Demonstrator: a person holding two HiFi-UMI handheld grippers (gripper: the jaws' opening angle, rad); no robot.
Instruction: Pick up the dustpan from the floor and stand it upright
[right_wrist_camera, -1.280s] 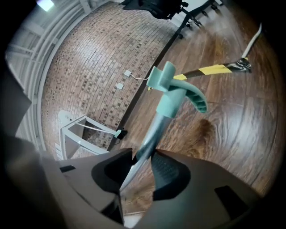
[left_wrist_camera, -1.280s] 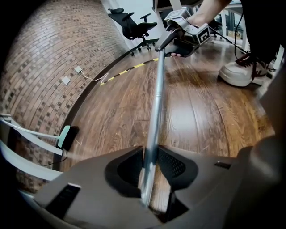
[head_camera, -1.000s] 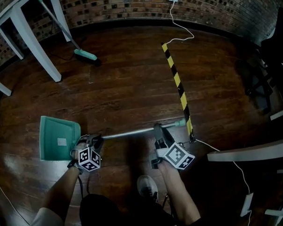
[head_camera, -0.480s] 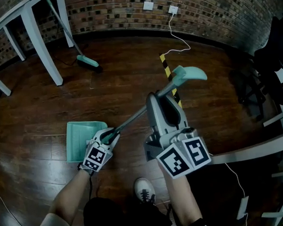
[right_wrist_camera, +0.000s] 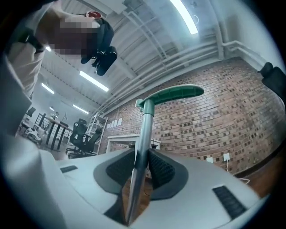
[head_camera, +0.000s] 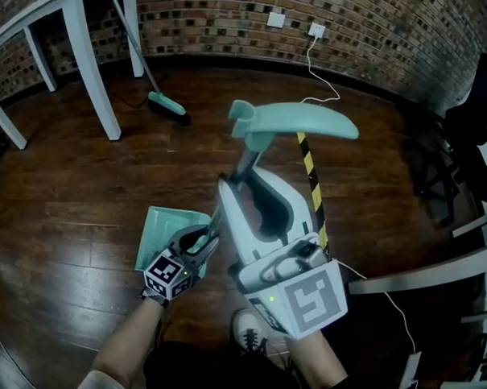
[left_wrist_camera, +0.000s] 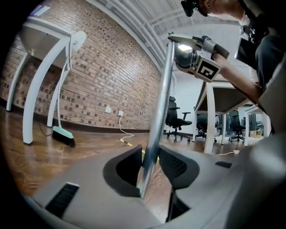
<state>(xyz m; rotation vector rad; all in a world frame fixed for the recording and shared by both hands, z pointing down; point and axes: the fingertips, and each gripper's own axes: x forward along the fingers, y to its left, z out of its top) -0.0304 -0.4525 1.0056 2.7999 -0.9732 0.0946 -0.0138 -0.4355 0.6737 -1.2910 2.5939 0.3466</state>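
Nearest the camera was one white shoe on the dark wooden floor, with two forearms reaching out above it, each carrying one tool.

The left hand-held gripper sat low, around the bottom of the pole. Its jaws had just been opening. They stood fairly wide, with the pole between them and the pads just off it on either side (as far as its own view showed).

The right hand-held gripper was higher up the same pole. Its jaws were narrow and both pads pressed on the metal, a little below the teal handle.

There was one dustpan. Its teal pan was down at the floor just ahead of the shoe and beside the left hand-held gripper. Its pole rose steeply from there, and the handle topped it (whether the pan's edge rested on the boards could not be told).

Beyond it lay one strip of yellow-and-black tape on the floor, and one white cable ran to the wall. To the right showed the edge of one white worktop. Farther left stood one broom with a teal head, leaning up near the white legs of another worktop. Farthest was the brick wall, carrying two white sockets.
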